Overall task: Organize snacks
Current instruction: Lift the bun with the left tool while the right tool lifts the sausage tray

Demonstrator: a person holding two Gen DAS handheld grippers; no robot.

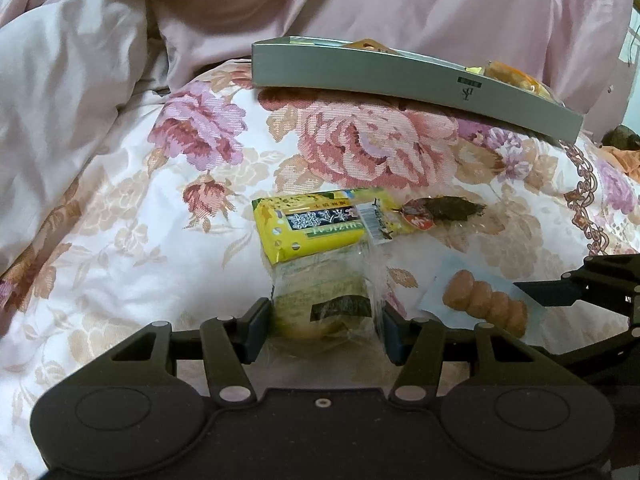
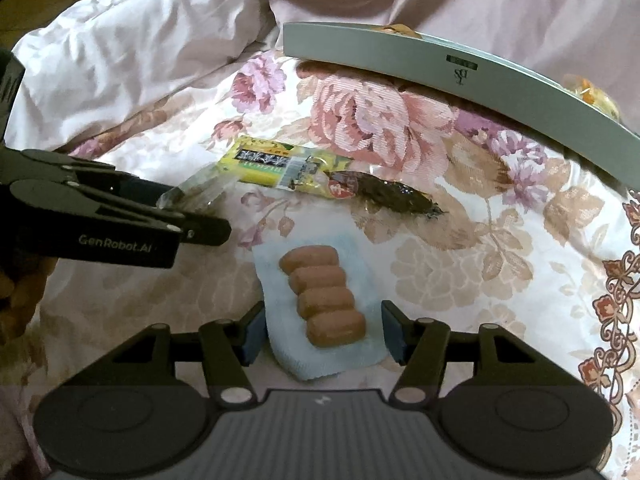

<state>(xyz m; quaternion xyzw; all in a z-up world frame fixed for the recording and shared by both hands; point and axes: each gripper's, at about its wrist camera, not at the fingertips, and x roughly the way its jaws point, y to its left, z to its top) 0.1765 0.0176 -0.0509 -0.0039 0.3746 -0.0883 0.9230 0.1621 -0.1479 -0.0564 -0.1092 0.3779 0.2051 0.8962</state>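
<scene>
My left gripper (image 1: 325,334) is shut on a clear-wrapped round cracker with a dark seaweed band (image 1: 320,304); both pads touch its wrapper. From the right wrist view the left gripper (image 2: 200,212) comes in from the left with that clear wrapper (image 2: 192,196) between its fingers. My right gripper (image 2: 322,336) is shut on a pale blue packet of several small brown sausage-shaped rolls (image 2: 320,296). A yellow packet (image 1: 316,228) and a dark leaf-wrapped snack (image 1: 452,208) lie on the flowered bedspread just beyond. A long grey box (image 1: 400,76) lies further back.
Orange-wrapped snacks (image 1: 516,74) show over the grey box's rim. Crumpled pink bedding (image 1: 100,80) rises at the left and behind. The right gripper's finger (image 1: 552,296) reaches in close beside my left gripper. Flowered bedspread (image 2: 500,260) spreads to the right.
</scene>
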